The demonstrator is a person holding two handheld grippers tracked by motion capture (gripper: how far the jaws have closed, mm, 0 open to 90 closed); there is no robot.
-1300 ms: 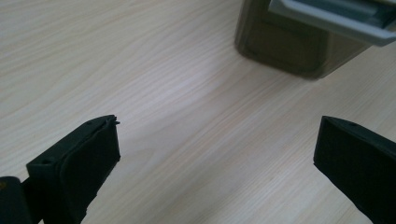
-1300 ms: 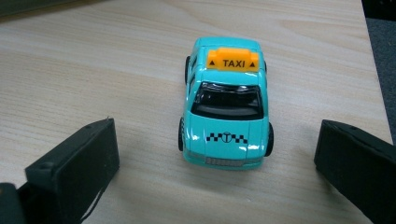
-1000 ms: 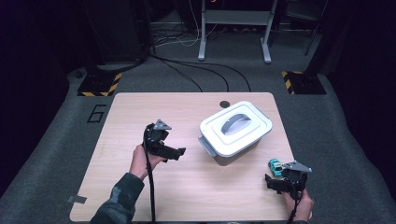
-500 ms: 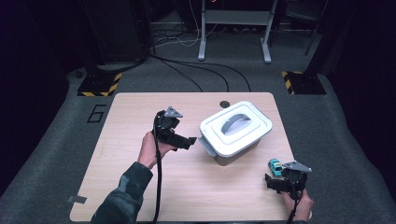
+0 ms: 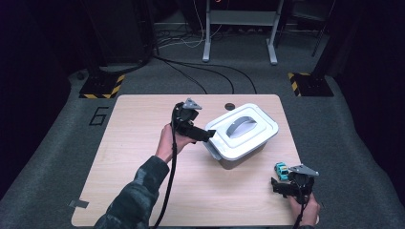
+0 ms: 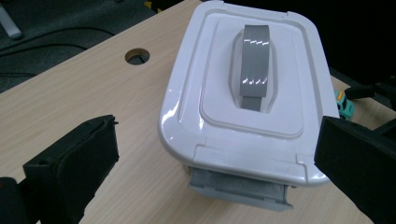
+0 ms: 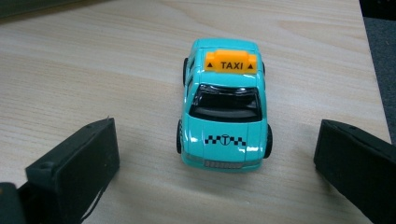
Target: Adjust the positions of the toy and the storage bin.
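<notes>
A white lidded box (image 5: 243, 133) with a grey handle stands right of the table's middle. My left gripper (image 5: 206, 136) is open at the box's near-left end. In the left gripper view its jaws stand wide on either side of that end of the box (image 6: 243, 93), just above the grey latch (image 6: 240, 186). A teal toy taxi (image 5: 282, 170) sits near the table's right front corner. My right gripper (image 5: 281, 183) is open just behind it. In the right gripper view the taxi (image 7: 224, 107) faces the camera between the spread jaws, touching neither.
A round cable hole (image 5: 229, 106) lies in the table behind the box. The table's right edge (image 7: 373, 70) runs close to the taxi. A piece of tape (image 5: 77, 204) marks the front left corner. Cables and striped stand bases (image 5: 100, 86) are on the floor beyond.
My left gripper has moved right and away from the person, from mid-table up to the box's end. The right gripper and the taxi have stayed put.
</notes>
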